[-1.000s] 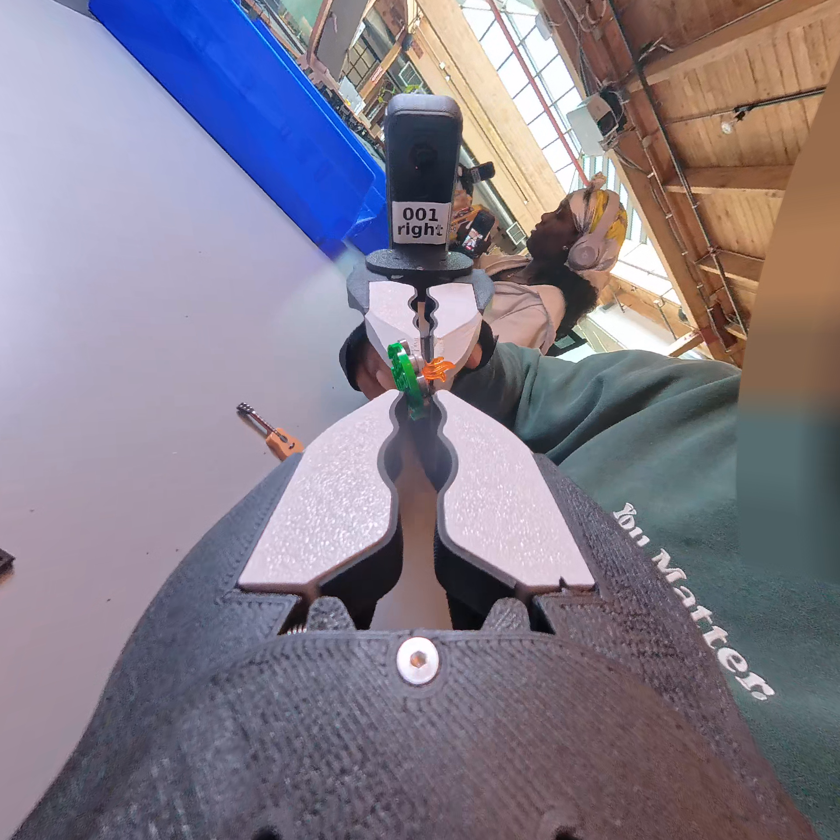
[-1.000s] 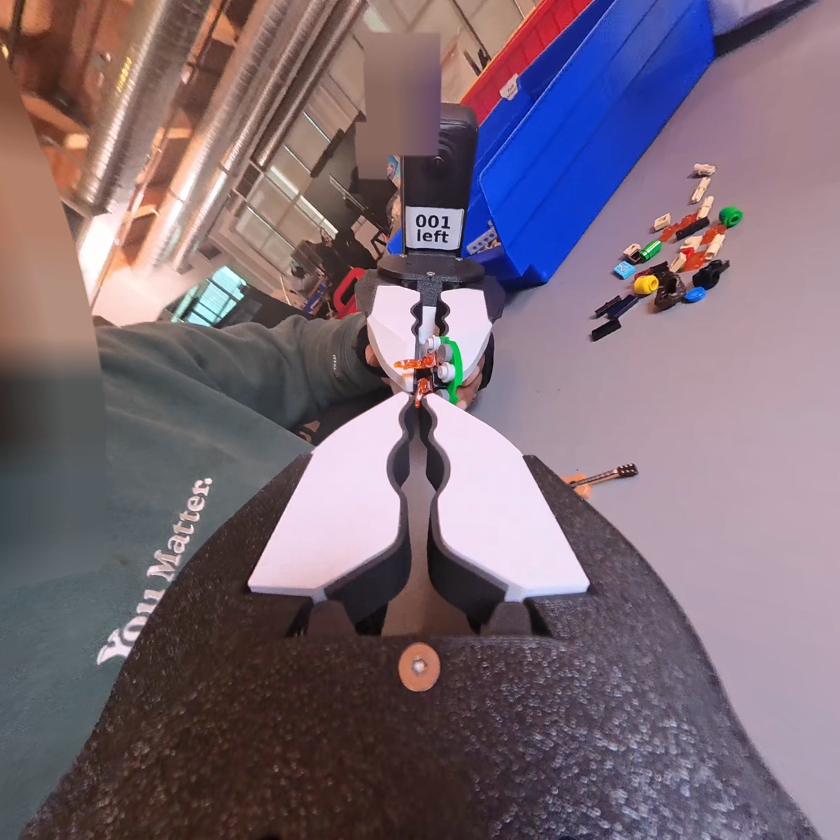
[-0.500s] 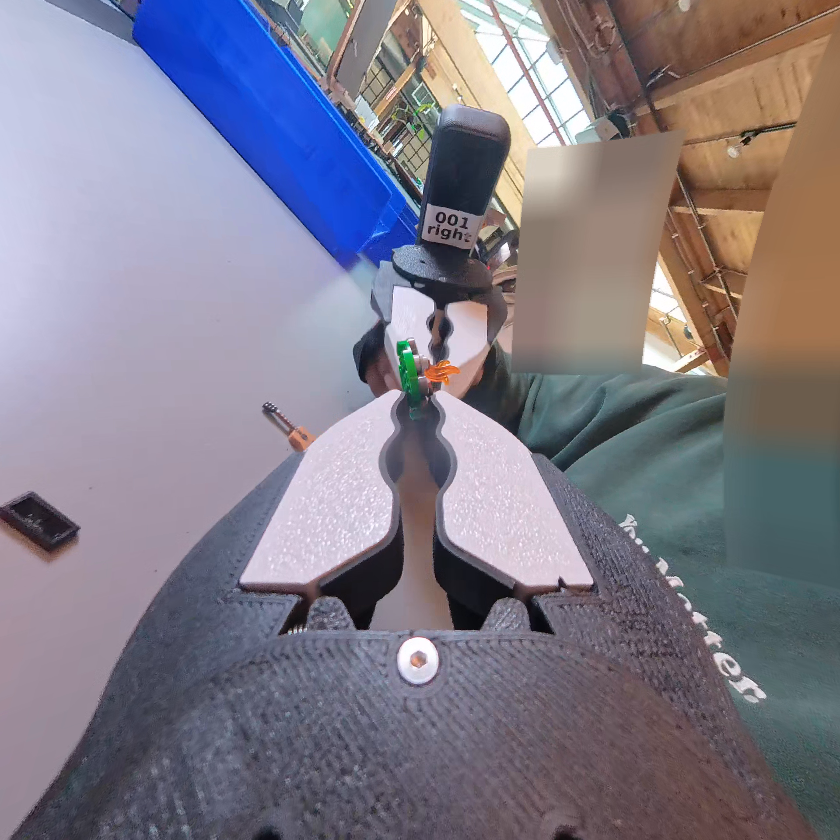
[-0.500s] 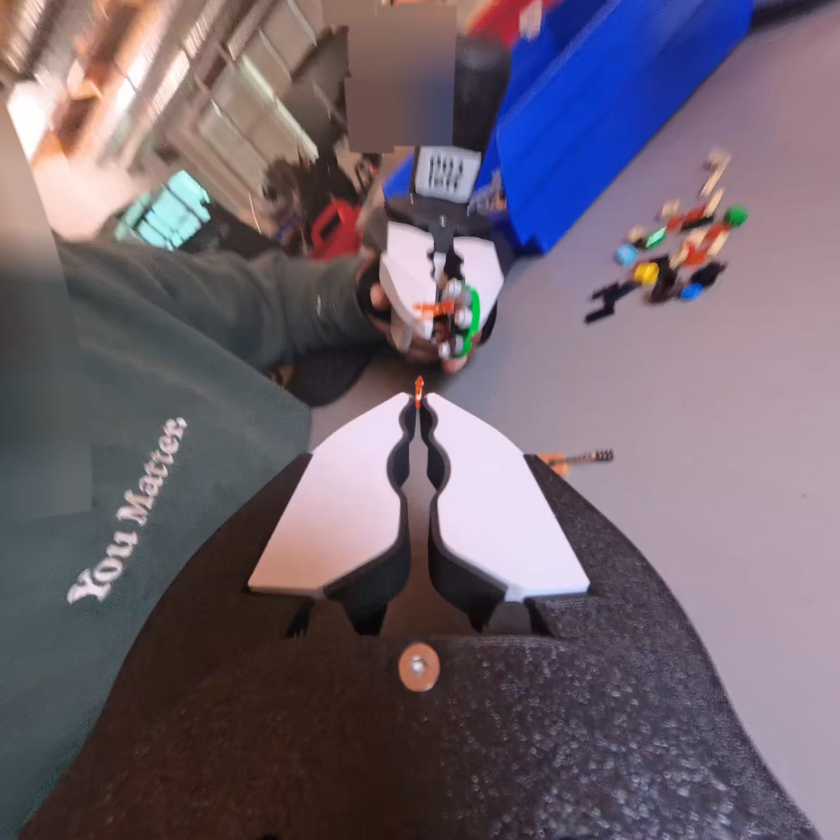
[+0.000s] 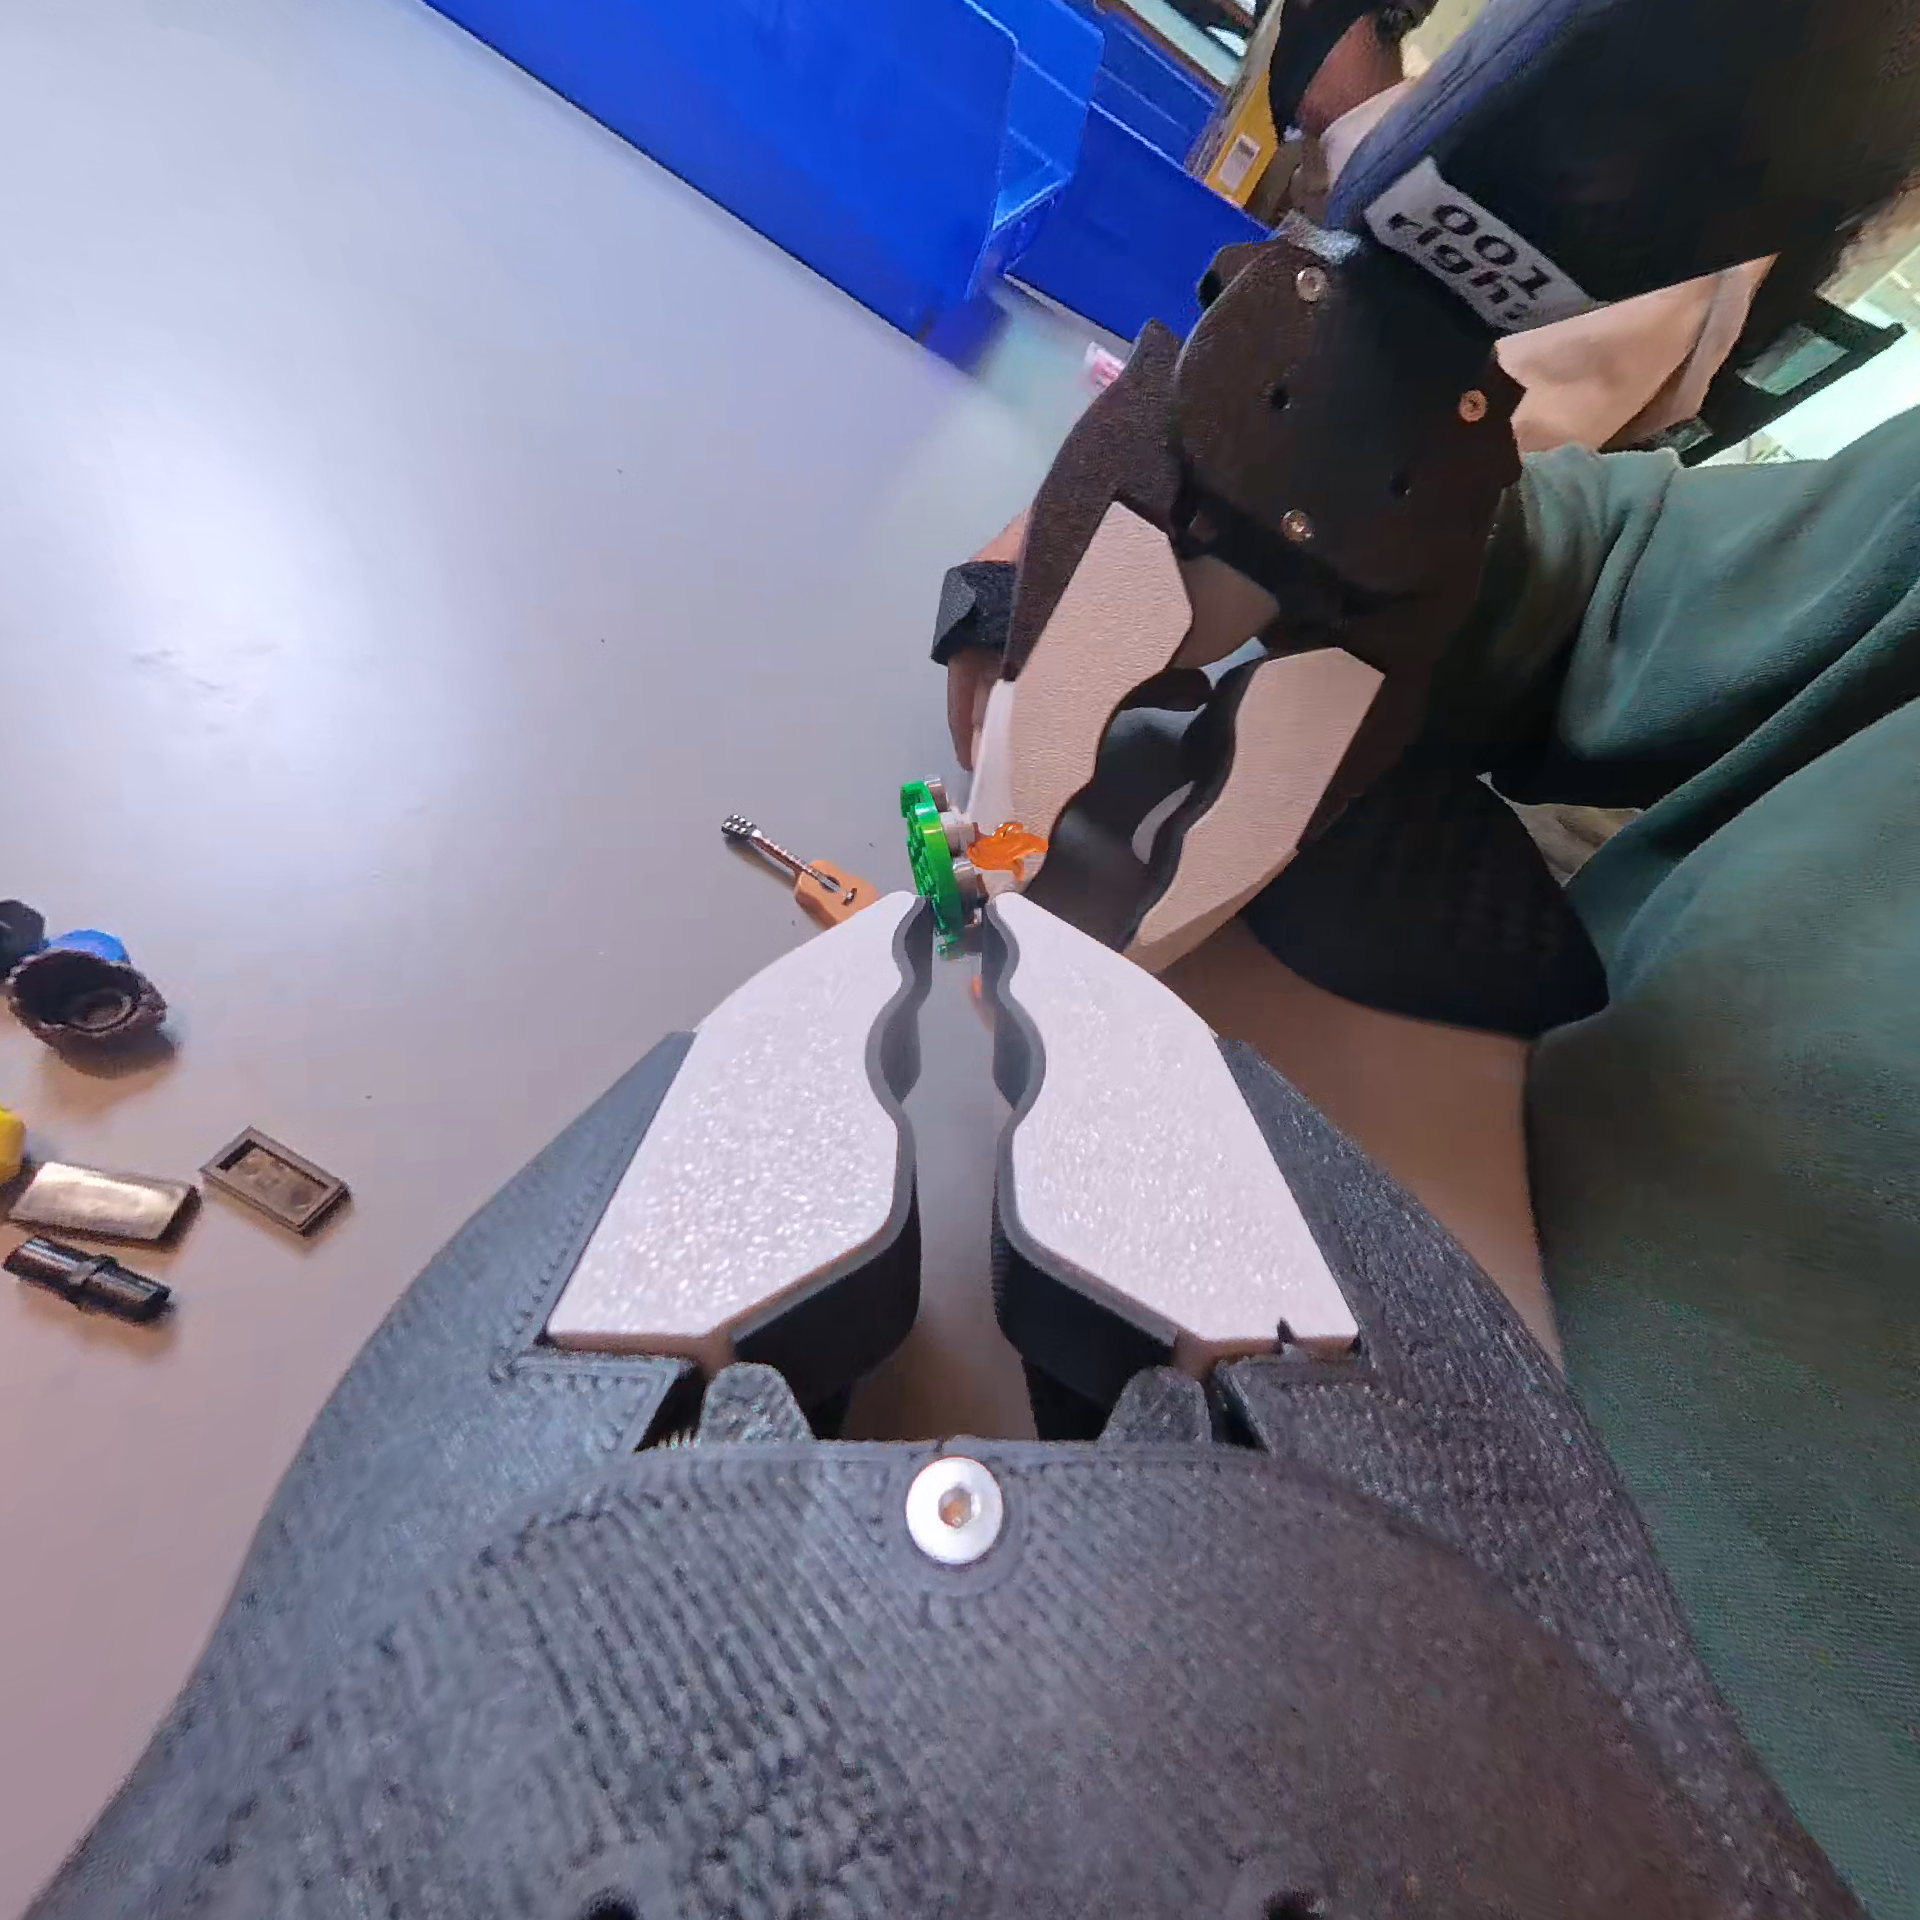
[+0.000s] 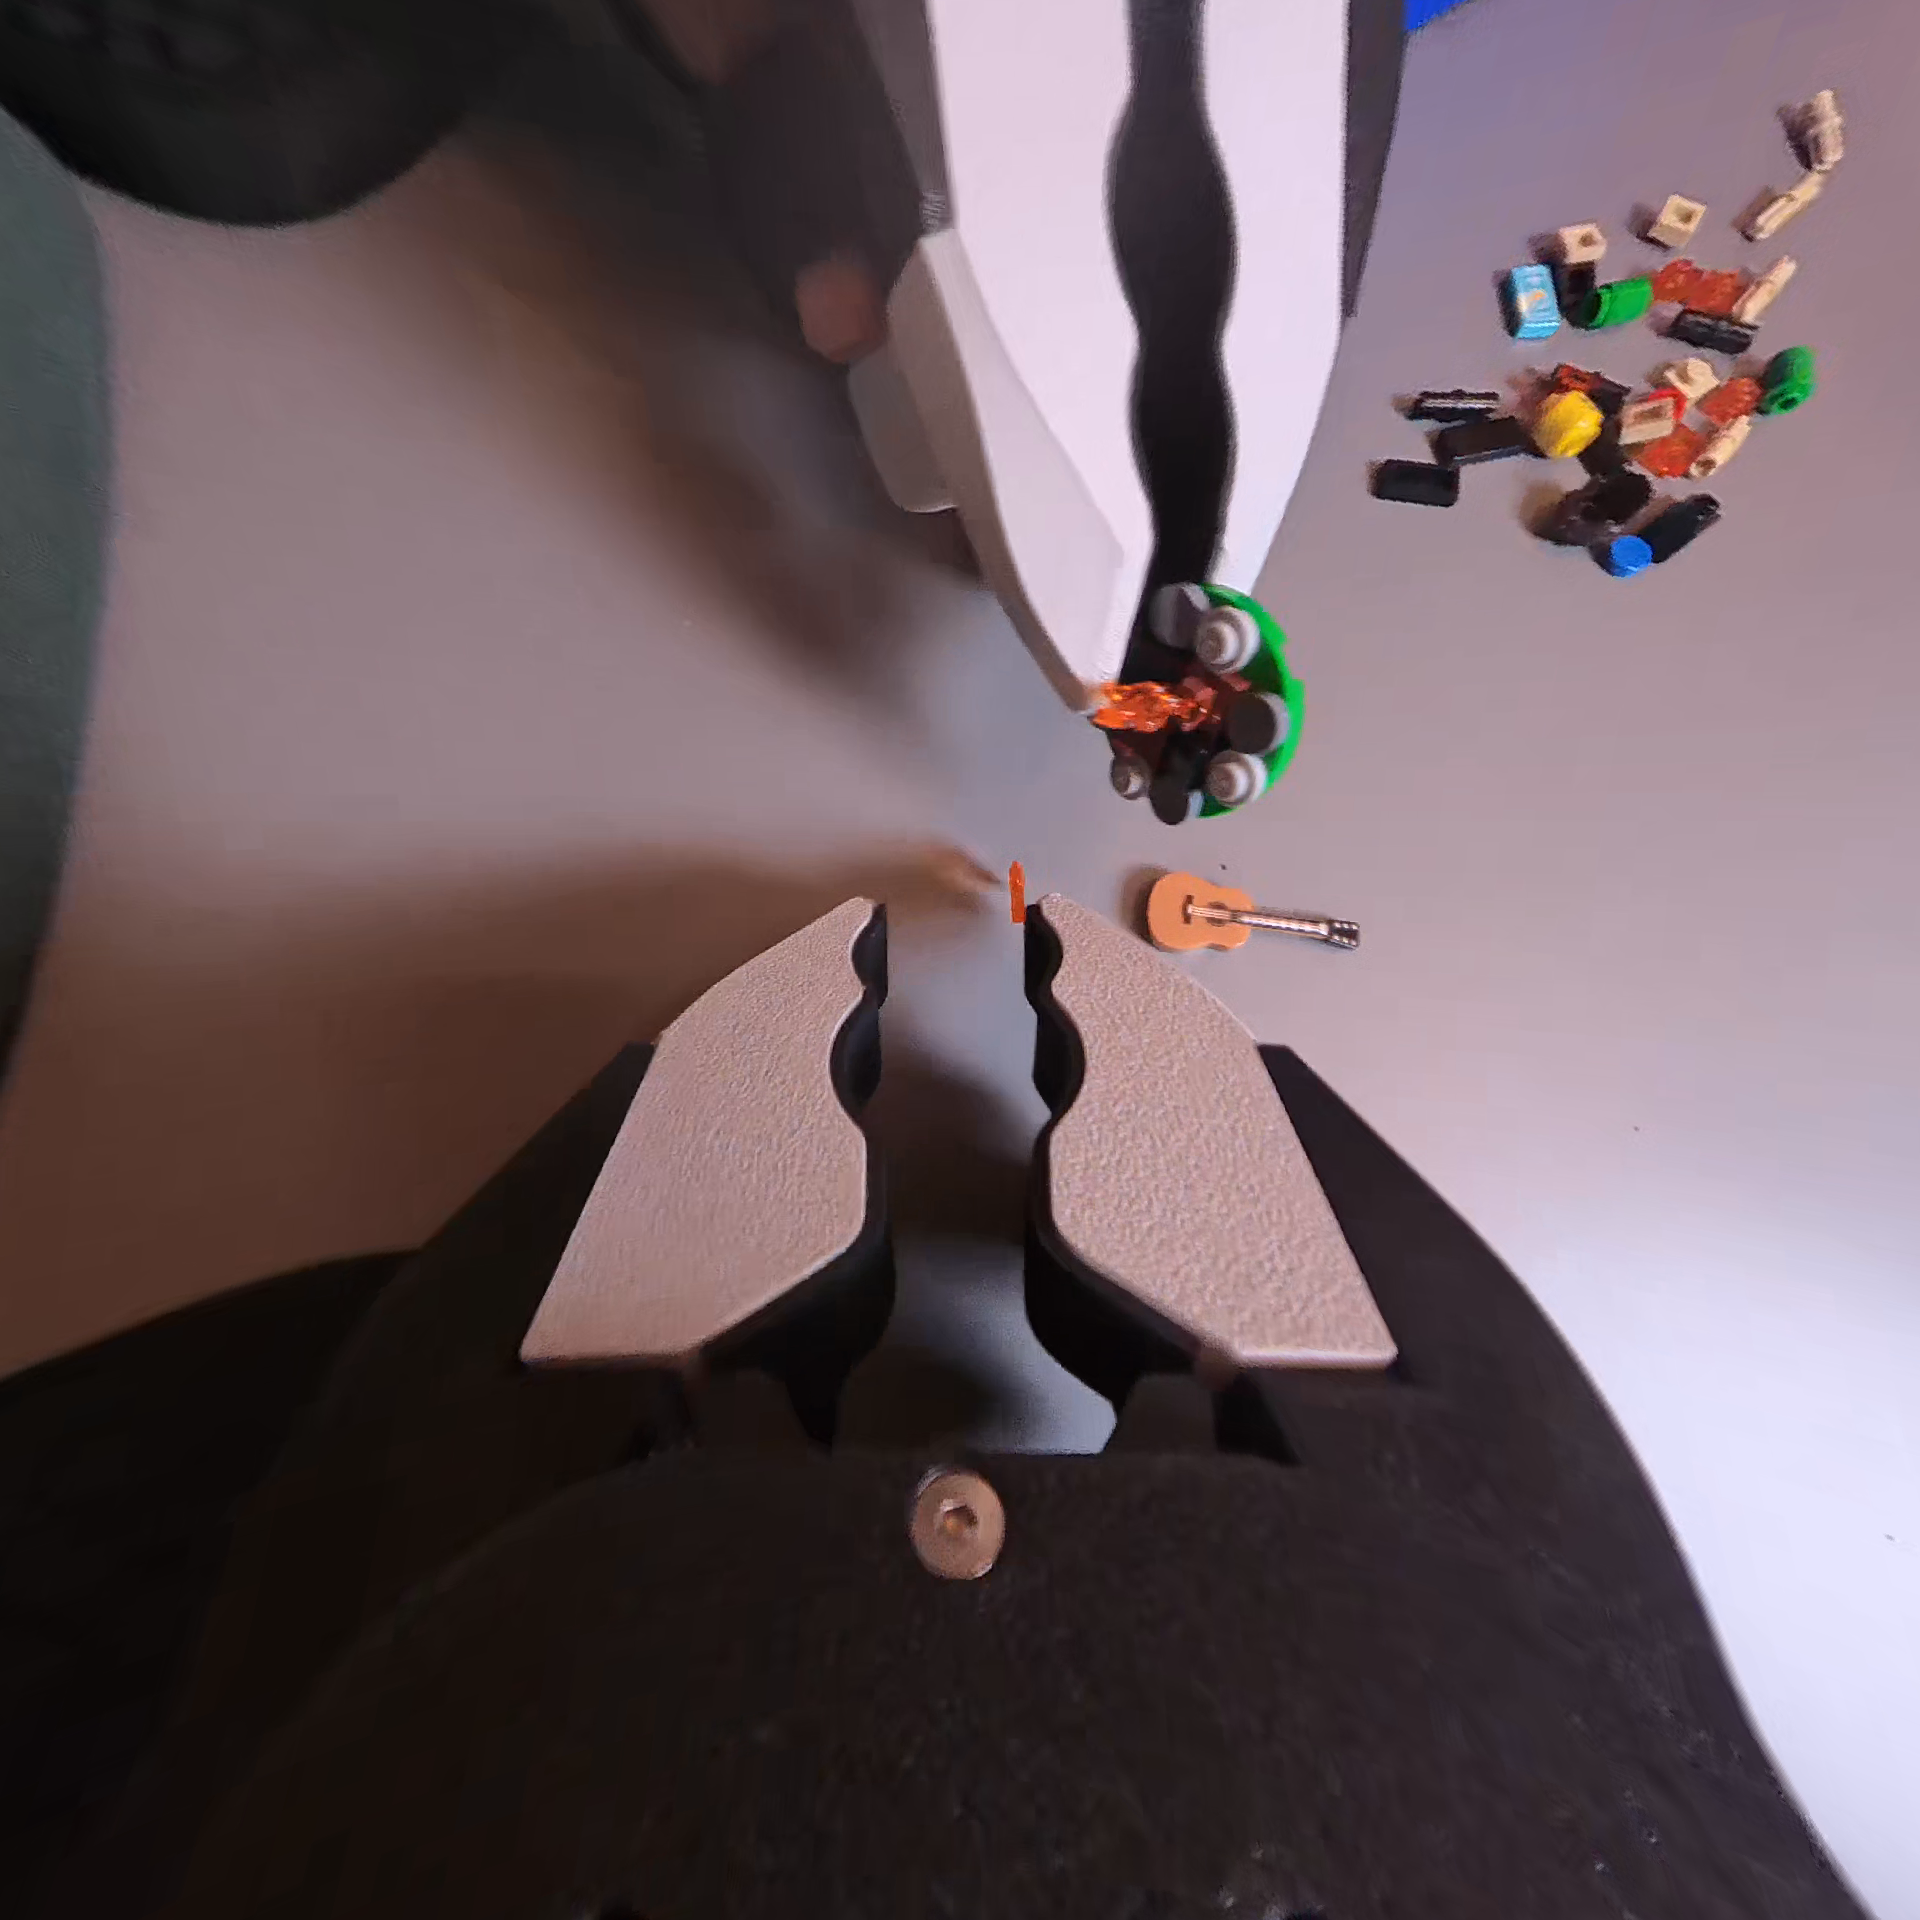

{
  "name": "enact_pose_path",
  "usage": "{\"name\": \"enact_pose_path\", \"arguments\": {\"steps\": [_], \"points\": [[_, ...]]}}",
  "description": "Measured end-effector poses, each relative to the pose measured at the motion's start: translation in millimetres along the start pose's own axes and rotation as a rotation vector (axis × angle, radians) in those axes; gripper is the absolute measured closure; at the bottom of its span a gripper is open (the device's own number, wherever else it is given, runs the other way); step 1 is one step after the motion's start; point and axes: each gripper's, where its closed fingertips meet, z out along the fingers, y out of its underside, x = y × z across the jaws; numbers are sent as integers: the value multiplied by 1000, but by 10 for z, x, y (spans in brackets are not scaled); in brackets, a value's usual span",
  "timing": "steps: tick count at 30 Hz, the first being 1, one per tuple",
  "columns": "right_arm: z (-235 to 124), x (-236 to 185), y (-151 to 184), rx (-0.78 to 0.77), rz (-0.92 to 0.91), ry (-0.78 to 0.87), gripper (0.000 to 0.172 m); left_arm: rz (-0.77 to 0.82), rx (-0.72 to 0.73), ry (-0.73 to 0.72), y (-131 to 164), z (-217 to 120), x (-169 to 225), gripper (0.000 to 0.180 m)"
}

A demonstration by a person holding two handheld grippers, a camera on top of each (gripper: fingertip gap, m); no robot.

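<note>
The left gripper (image 5: pixel 954 914) is pinching the edge of a green disc (image 5: pixel 928 864) studded with grey and black pieces and an orange flame (image 5: pixel 1006 844), holding it above the grey table (image 5: pixel 416 520). The right gripper (image 6: pixel 954 920) is standing apart with its jaws parted, a small orange piece (image 6: pixel 1016 891) sticking at the tip of one finger. A toy guitar (image 6: pixel 1236 914) is lying just beside it, with a heap of bricks (image 6: pixel 1621 395) farther off.
</note>
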Motion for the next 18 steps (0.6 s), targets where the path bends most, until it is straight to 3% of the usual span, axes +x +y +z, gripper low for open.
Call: {"name": "enact_pose_path", "arguments": {"steps": [6, 11, 18], "points": [[-109, 23, -225, 138, 15, 4, 137, 58, -59, -56, 82, 37, 8, 171], [-276, 188, -446, 281, 31, 122, 151, 33, -34, -74, 35, 33, 22, 171], [-264, 305, -475, 296, 113, 227, 159, 76, 9, -153, -69, 3, 17, 171]]}}
